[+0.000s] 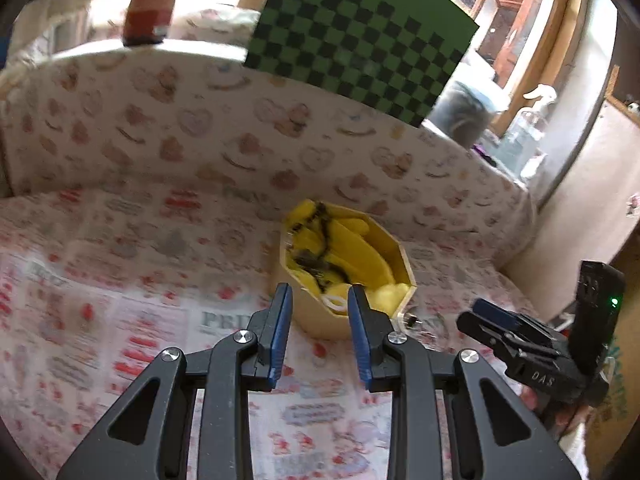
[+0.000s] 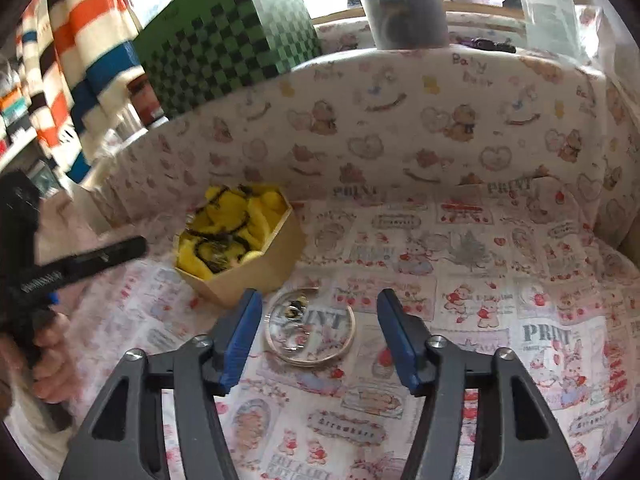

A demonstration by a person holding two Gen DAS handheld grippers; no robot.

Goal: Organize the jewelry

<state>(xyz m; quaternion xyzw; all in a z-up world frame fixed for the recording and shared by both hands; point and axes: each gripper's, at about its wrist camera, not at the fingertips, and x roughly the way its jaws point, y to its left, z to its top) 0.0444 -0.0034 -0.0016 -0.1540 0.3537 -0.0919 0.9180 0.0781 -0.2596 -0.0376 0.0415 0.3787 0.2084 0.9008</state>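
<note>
You look partway through, by my reading: the hexagonal jewelry box [image 2: 240,240] already holds dark chains among its yellow padding, while the round glass dish [image 2: 310,326] just beside it keeps a few small pieces, so those seem left to move; your right gripper [image 2: 318,334] hangs spread wide above that dish, holding nothing; your left gripper [image 1: 318,334] is parted and empty at the box's near wall; the patterned cloth [image 2: 500,280] reads "PRINT", and "DAS" shows on the right gripper's body in the left view.

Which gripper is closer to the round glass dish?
Right. The right gripper hangs open just before the glass dish; the left gripper faces the yellow-lined box beside it.
</note>
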